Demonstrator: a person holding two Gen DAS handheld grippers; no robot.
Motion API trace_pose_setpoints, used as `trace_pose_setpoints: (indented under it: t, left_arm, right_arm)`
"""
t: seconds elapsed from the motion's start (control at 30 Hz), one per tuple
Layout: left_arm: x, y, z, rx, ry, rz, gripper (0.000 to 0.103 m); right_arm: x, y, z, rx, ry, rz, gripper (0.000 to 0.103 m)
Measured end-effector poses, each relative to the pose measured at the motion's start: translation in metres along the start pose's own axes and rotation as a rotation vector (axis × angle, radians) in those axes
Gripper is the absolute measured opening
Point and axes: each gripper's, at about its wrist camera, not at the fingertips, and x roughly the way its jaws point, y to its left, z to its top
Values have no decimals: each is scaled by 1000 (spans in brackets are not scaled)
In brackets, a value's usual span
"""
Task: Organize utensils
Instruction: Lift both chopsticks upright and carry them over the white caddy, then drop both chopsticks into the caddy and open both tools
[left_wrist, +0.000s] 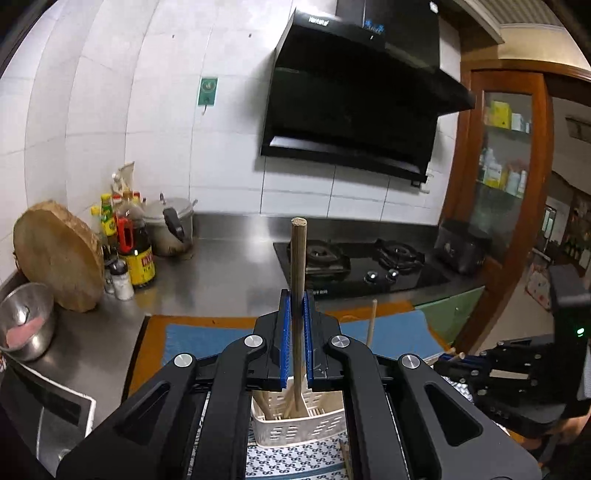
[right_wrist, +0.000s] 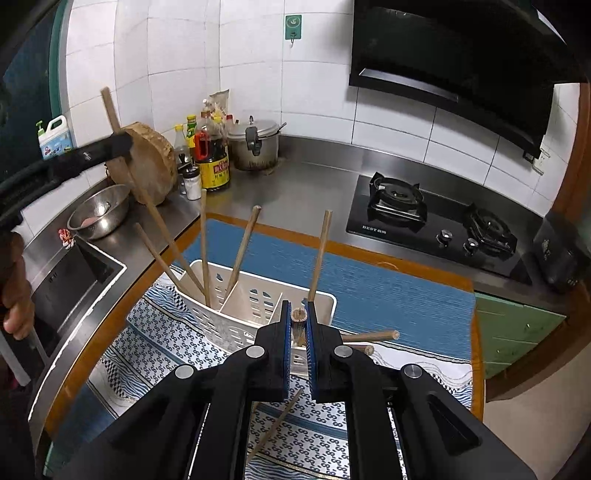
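On the patterned blue-and-white cloth stands the white perforated plastic utensil basket (right_wrist: 236, 302), and several long wooden chopsticks lean inside its compartments. The left gripper (left_wrist: 297, 332) is clamped on one brown wooden chopstick (left_wrist: 297, 280), held nearly upright; its lower end reaches down into the basket. The right gripper (right_wrist: 298, 332) is clamped on a second wooden chopstick (right_wrist: 298, 318), of which I see mostly the round end between the blue pads. More loose sticks (right_wrist: 373, 336) lie on the cloth just beside the basket.

I judge the chopsticks as light, stiff and a little smooth, so they can turn or slide between the pads. A hold near the middle of the stick seems to give the best control of the tip.

The basket has thin divider walls, and a tip may catch on them or on the leaning sticks. The basket is light and could tip over. Above it the space is open; the steel sink (right_wrist: 70, 280) lies near on one side and the black gas stove (right_wrist: 436, 218) is well apart on the other.
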Motion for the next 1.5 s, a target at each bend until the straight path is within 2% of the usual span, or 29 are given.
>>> trace_pose_setpoints:
  t: [0.43,0.63,0.67,0.77,0.83,0.9,0.93,1.07,1.13,1.17,1.23,1.3,1.43,1.5]
  left_arm:
    - [53,14,-36,-24,138,0,6]
    - [58,13,-45,-14,149,8,8]
    - [57,12,-46,-7,148,5,8]
    - [54,11,-48,-5,148,7,9]
    - [51,11,-49,-12,147,7,16]
    - [46,11,-49,-15,143,5,31]
    - [42,10,-49,-14,137,9,34]
    - [24,5,-50,8,114,15,38]
    - [14,2,-50,15,100,23,47]
    - [7,1,-52,17,90,29,52]
    - [-5,-2,-55,27,78,35,53]
    - [-16,-4,-57,36,70,44,63]
    - [-41,-8,-66,60,50,68,66]
    - [-55,-10,-74,66,44,74,73]
  right_arm:
    - [21,3,-4,1,29,4,7]
    - [23,2,-3,4,30,5,8]
    - [22,2,-3,6,28,6,9]
    - [19,1,-3,8,19,-1,20]
    - [15,0,-2,14,9,2,24]
    - [9,1,-2,18,-4,4,31]
    - [5,2,-2,14,-11,1,31]
    - [-9,6,-3,8,-34,-11,41]
    - [-17,8,-6,8,-43,-14,42]
    - [-21,9,-8,11,-47,-15,45]
    - [-28,12,-12,9,-57,-23,54]
    - [-35,16,-18,8,-63,-26,56]
    - [-48,20,-33,22,-73,-18,63]
    - [-53,22,-41,24,-77,-20,65]
